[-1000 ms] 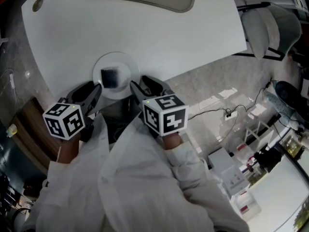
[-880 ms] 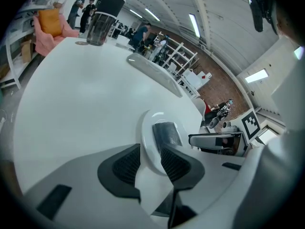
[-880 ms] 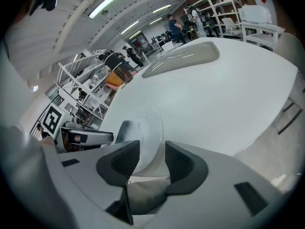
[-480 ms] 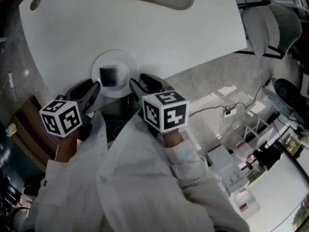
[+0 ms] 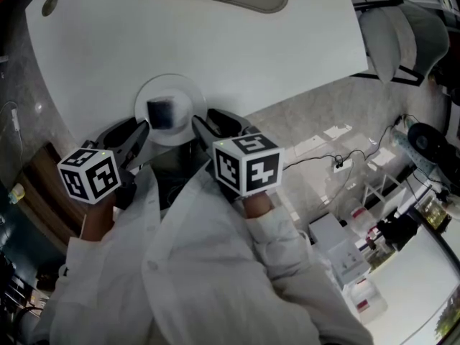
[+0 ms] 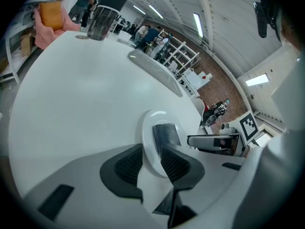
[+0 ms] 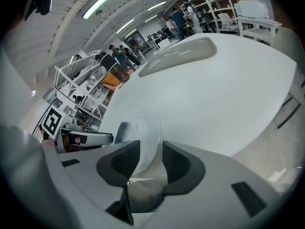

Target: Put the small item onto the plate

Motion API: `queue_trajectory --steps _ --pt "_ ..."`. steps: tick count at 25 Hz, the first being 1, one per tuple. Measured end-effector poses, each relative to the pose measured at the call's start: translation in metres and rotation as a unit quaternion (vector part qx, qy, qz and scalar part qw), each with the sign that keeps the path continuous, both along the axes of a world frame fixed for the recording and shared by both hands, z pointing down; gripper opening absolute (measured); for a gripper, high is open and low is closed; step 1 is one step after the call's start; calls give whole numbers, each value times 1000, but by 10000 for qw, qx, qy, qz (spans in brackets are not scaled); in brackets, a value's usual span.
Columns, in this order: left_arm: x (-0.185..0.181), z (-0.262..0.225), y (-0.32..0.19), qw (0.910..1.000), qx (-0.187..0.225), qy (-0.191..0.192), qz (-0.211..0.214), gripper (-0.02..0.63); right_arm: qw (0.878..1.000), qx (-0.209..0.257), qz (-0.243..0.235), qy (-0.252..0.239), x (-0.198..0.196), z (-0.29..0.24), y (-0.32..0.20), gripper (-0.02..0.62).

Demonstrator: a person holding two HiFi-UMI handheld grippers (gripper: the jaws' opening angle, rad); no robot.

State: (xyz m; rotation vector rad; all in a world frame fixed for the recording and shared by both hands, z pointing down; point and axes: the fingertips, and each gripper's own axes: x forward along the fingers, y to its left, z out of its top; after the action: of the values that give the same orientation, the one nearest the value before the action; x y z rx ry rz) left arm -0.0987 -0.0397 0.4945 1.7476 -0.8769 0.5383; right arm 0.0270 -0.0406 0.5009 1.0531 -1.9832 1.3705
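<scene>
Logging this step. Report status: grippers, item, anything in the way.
Left gripper open, empty. Right gripper open, empty. Item on plate, near table edge. Nothing between jaws and plate.

White coat sleeves [image 5: 208, 264], left gripper [image 6: 151, 154] and right gripper [image 7: 151, 159] grey, black ribbed fingers [image 6: 127, 165], black-and-white marker cubes [image 5: 248, 165]

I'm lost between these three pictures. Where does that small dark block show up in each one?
Head view: the small dark block is left of centre, lying on the plate.
Left gripper view: the block is near the centre, on the plate.
Right gripper view: the block is left of centre, at the plate's left side.
Shared landmark: the round plate itself.
</scene>
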Motion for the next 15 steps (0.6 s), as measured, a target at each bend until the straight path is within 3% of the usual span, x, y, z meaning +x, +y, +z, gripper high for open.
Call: queue_trajectory --steps 15 --pt "2 0 -2 9999 98 85 -47 94 9997 38 226 92 7 3 -2 75"
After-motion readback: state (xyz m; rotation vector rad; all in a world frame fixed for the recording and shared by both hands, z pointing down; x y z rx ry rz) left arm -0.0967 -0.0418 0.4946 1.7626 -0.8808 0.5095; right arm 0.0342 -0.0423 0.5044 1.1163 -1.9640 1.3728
